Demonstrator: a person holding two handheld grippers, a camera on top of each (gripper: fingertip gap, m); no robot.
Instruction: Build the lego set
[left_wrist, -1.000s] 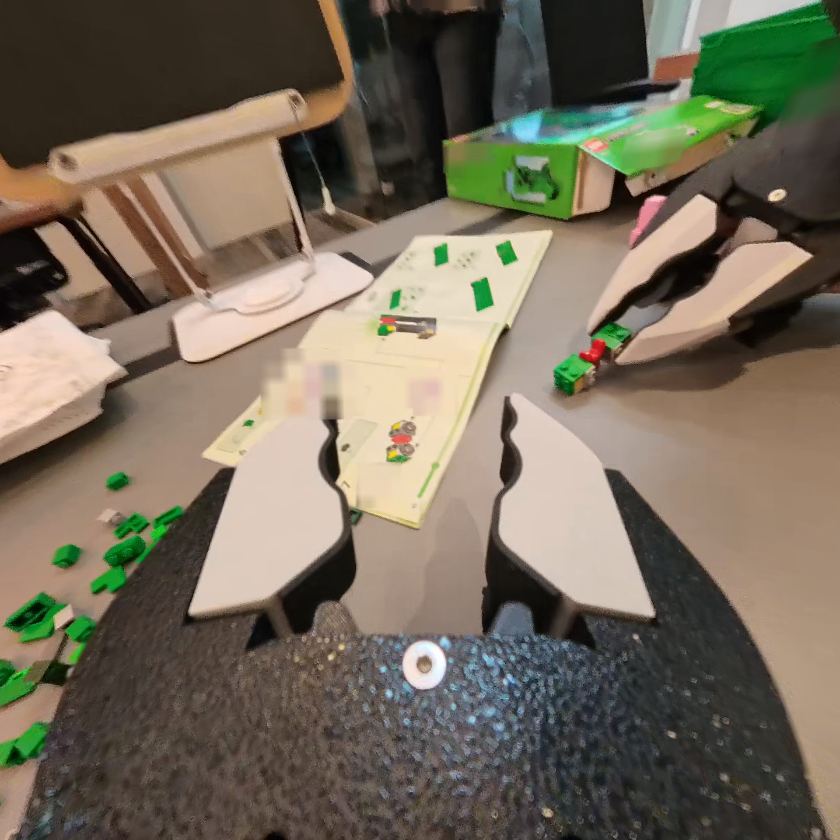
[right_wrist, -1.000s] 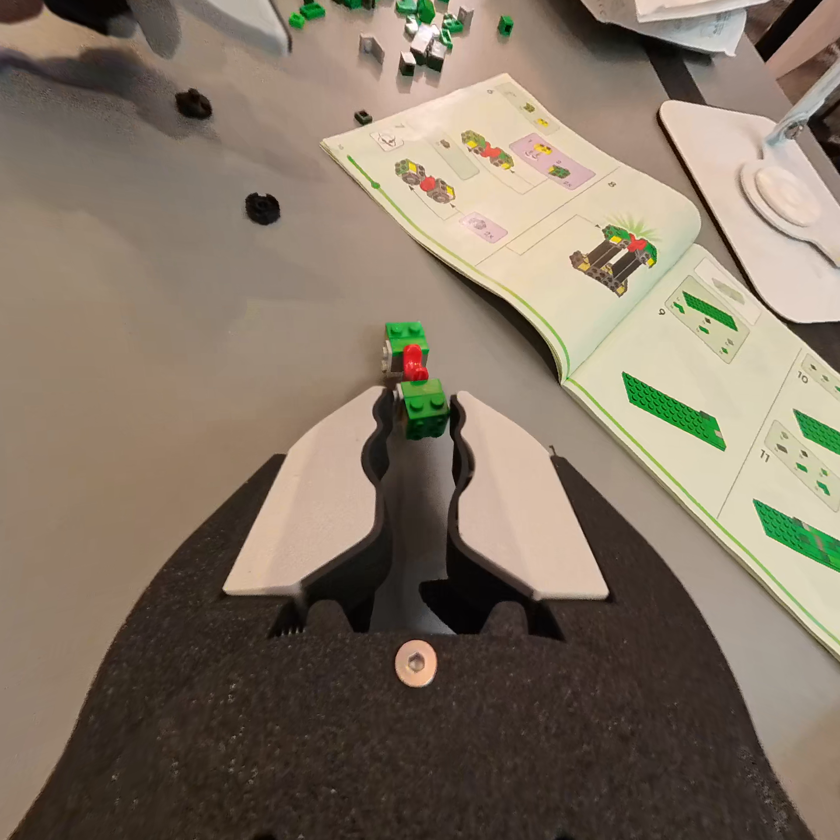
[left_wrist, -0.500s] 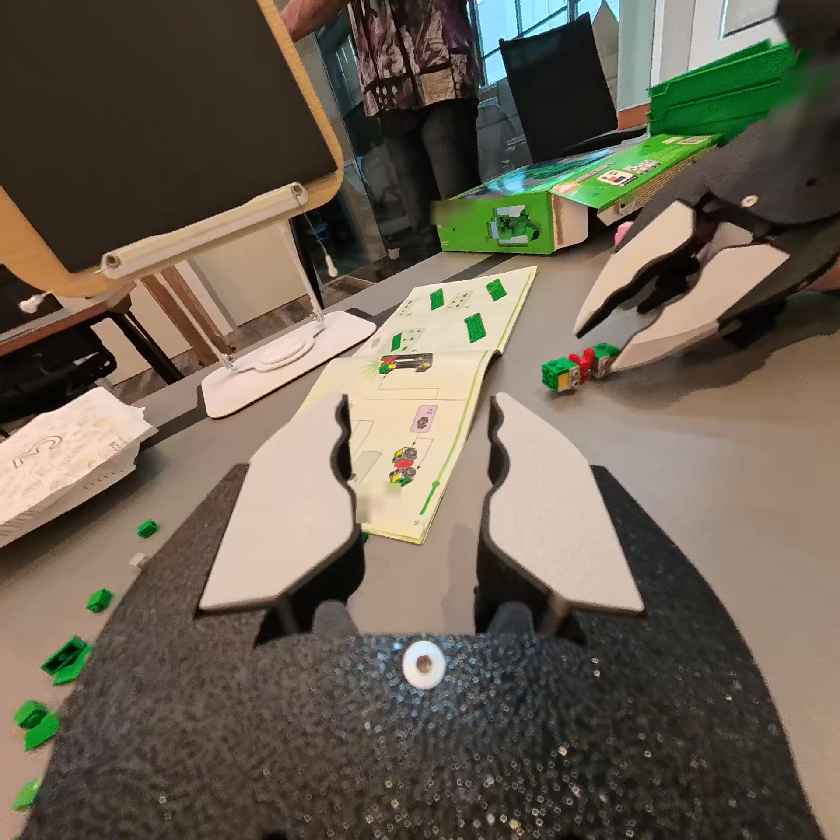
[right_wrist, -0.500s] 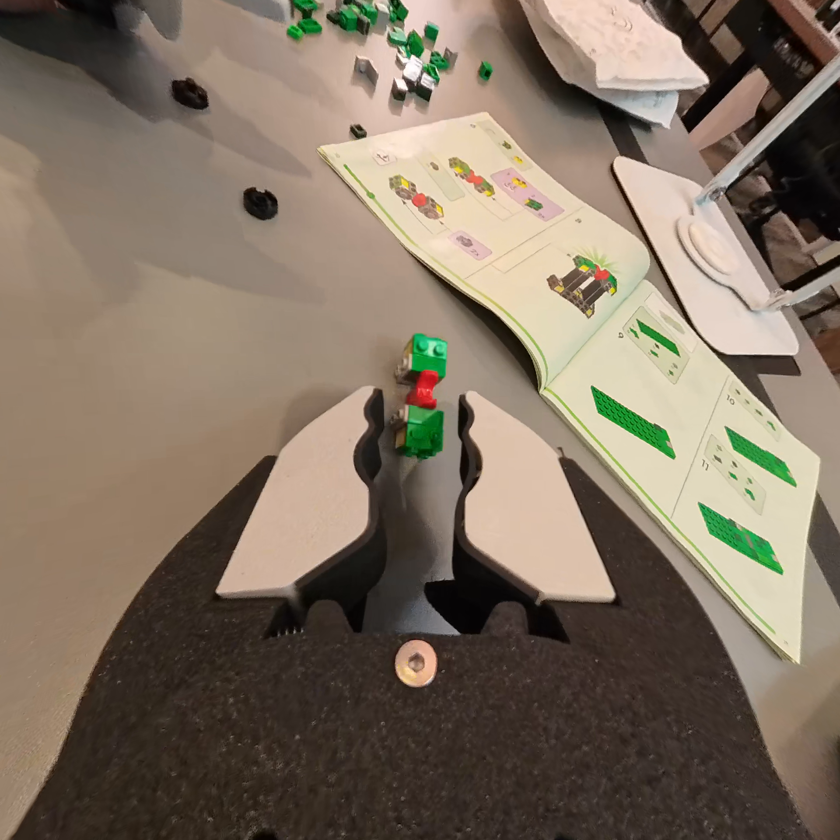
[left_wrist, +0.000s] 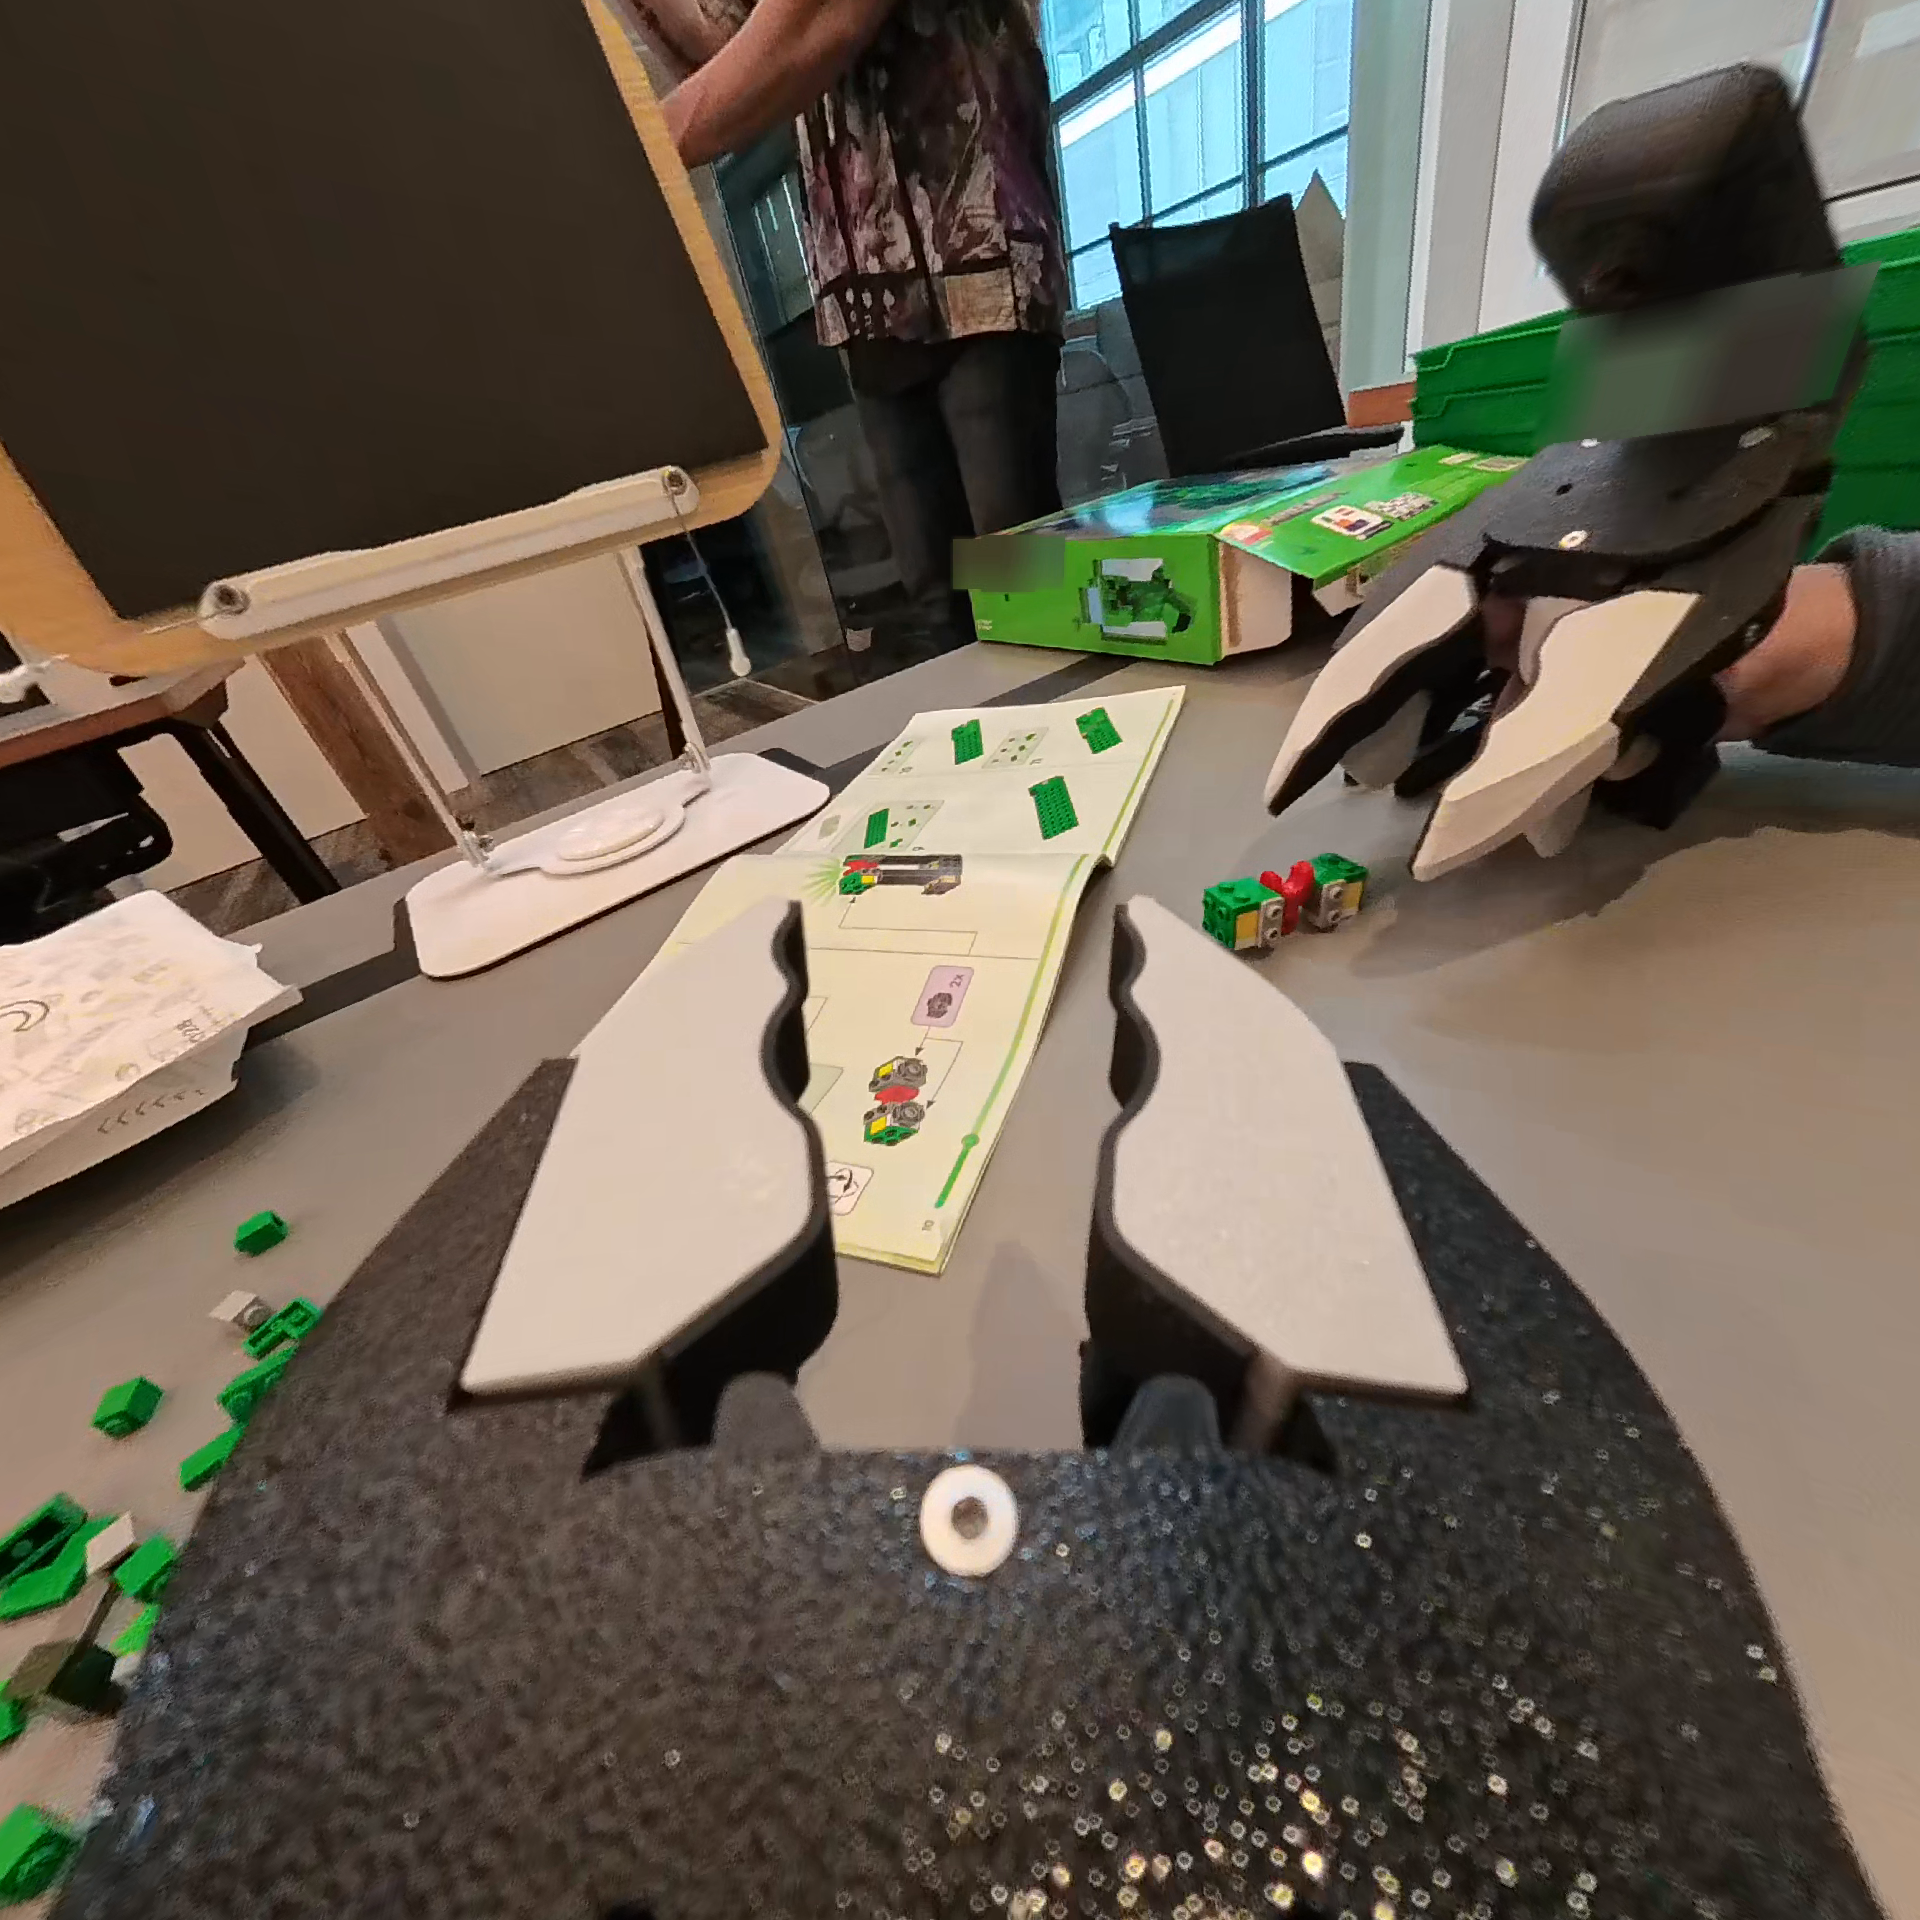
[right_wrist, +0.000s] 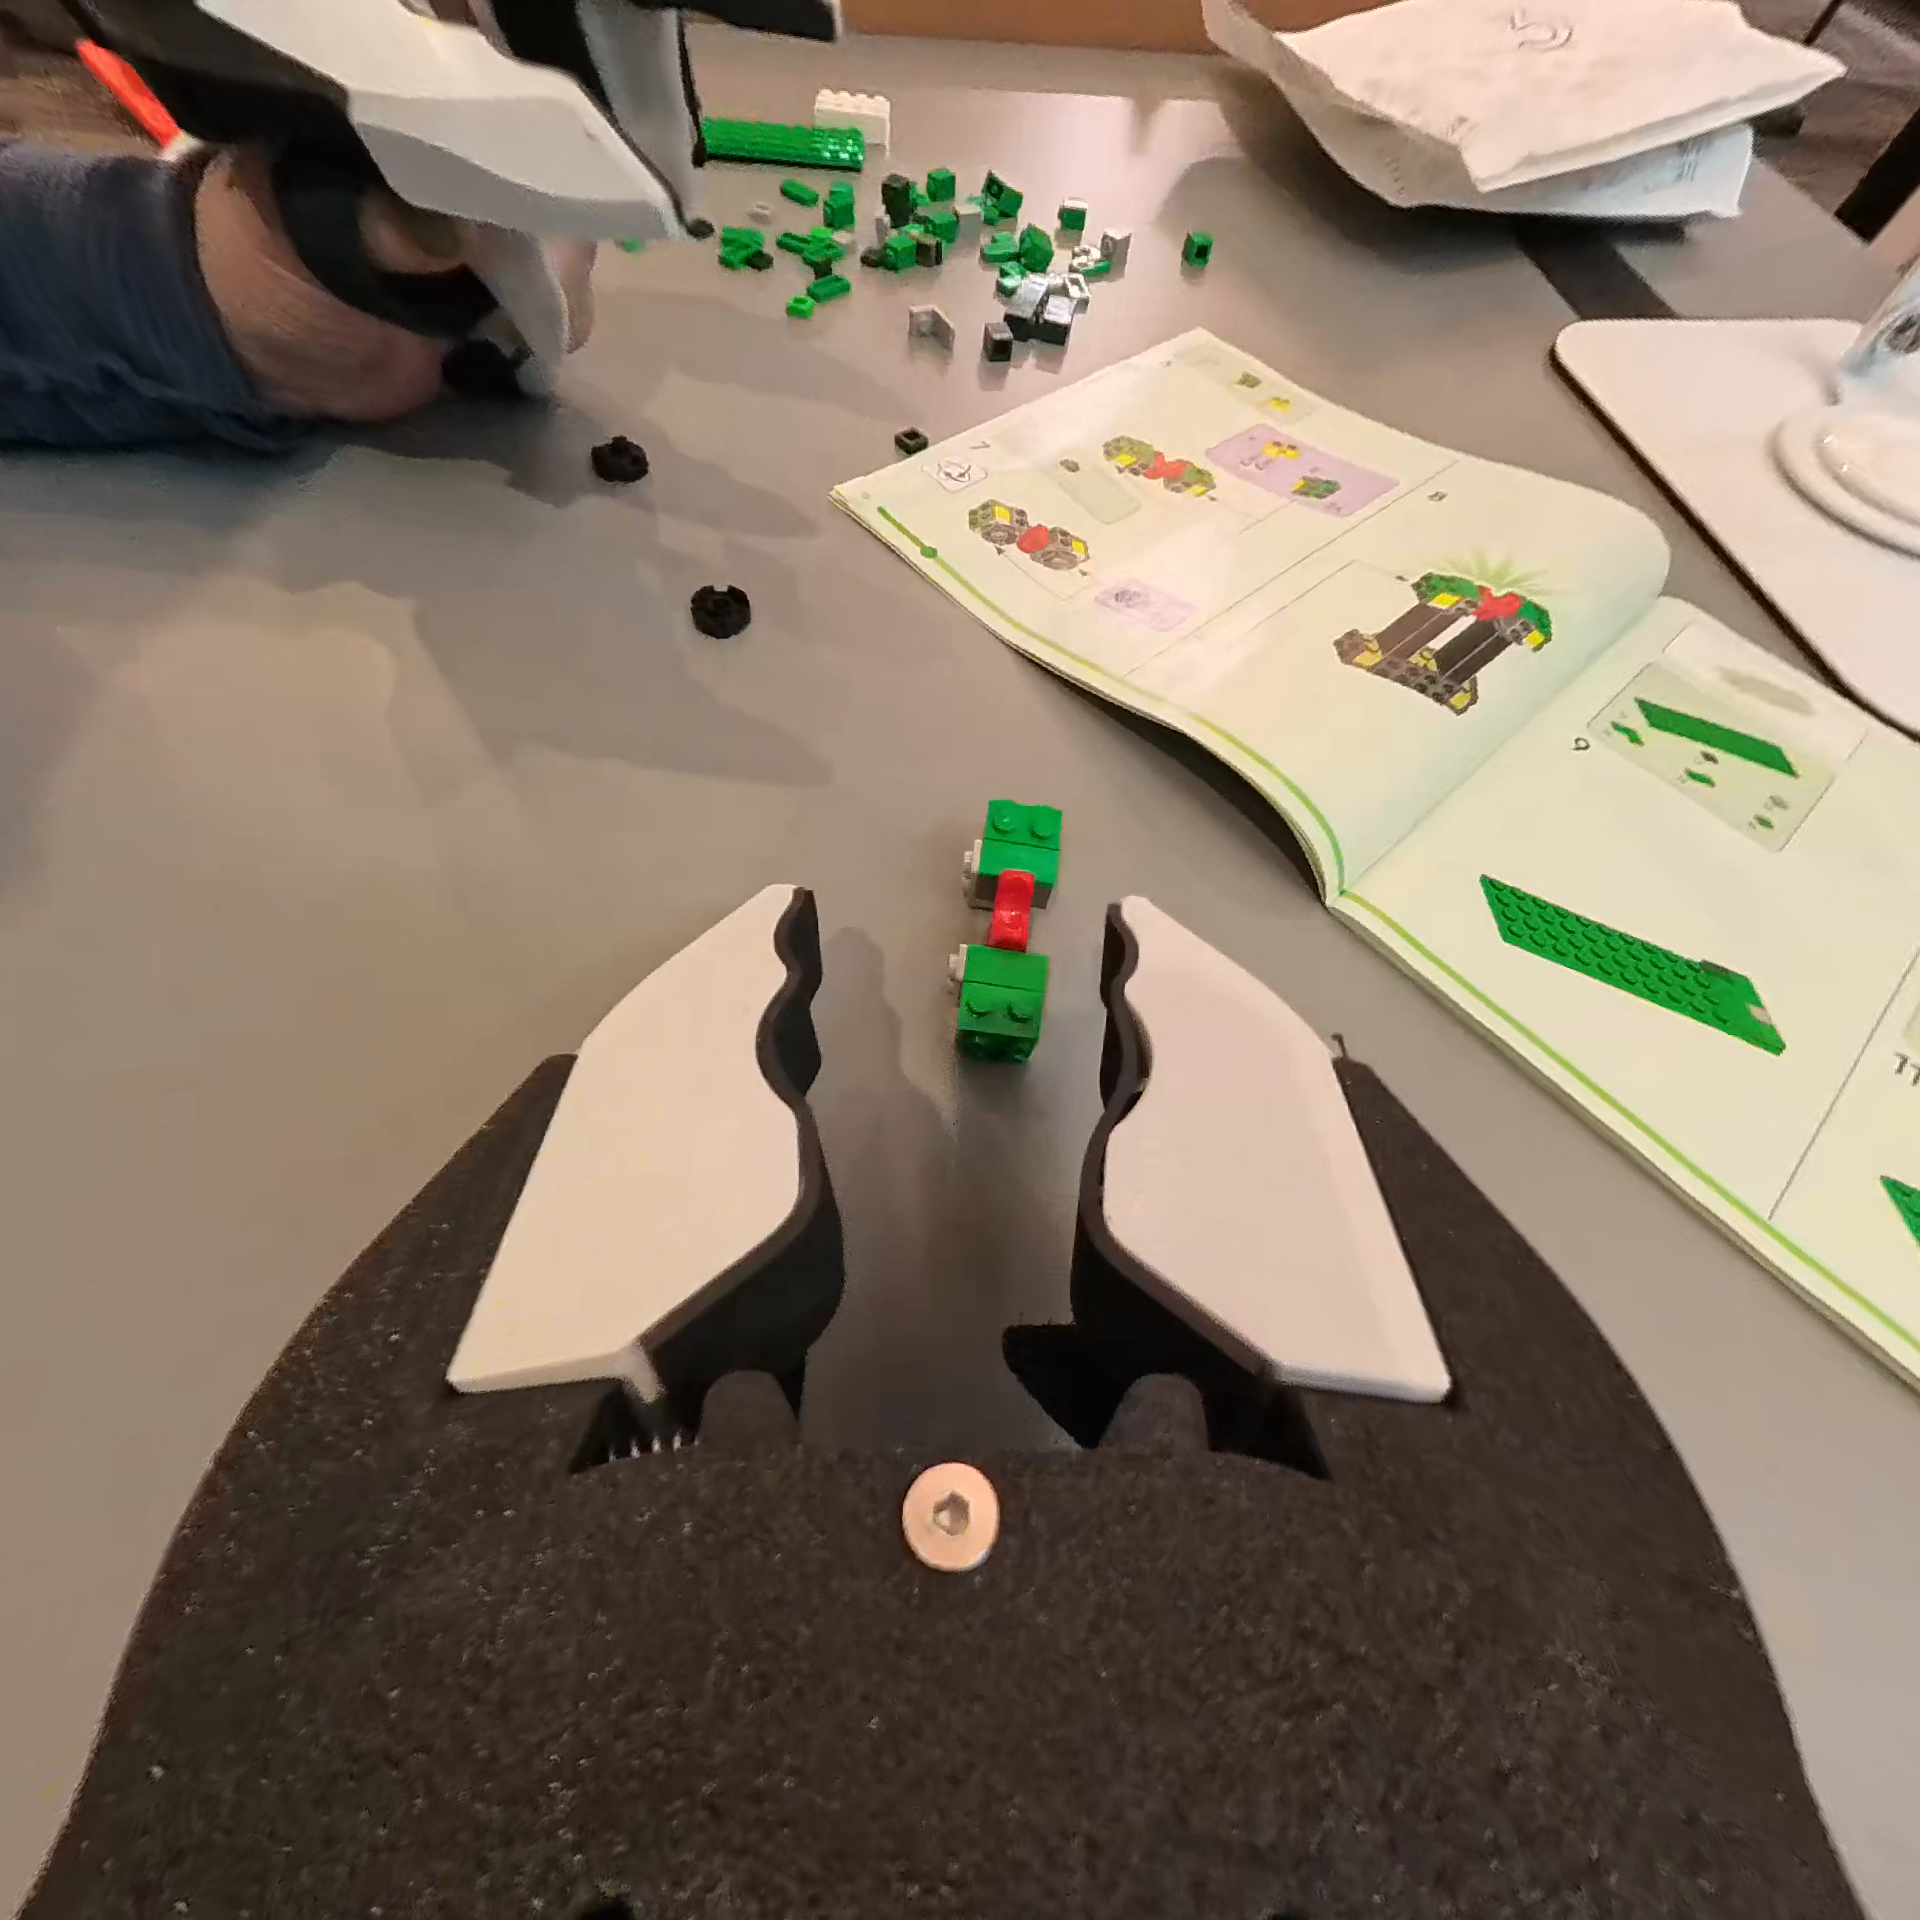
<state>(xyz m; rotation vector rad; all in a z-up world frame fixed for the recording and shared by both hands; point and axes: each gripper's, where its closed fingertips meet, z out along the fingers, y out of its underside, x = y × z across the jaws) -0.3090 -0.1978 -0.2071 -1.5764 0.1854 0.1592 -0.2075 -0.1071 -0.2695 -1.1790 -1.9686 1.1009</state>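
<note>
1. Right gripper (right_wrist: 961, 914): jaws apart, holding nothing, low over the grey table (right_wrist: 364, 831).
2. Assembly (right_wrist: 1008, 930): two green blocks joined by a red piece, lying on the table between and just beyond the right fingertips, touching neither.
3. Left gripper (left_wrist: 956, 935): jaws apart and empty, raised above the near end of the open booklet (left_wrist: 935, 997).
4. Booklet lies just right of the assembly in the right wrist view.
5. Loose bricks (right_wrist: 935, 239): scattered at the far side; two black round pieces (right_wrist: 719, 610) sit nearer, well apart from the assembly.
6. Green box (left_wrist: 1164, 592): at the far table edge.
</note>
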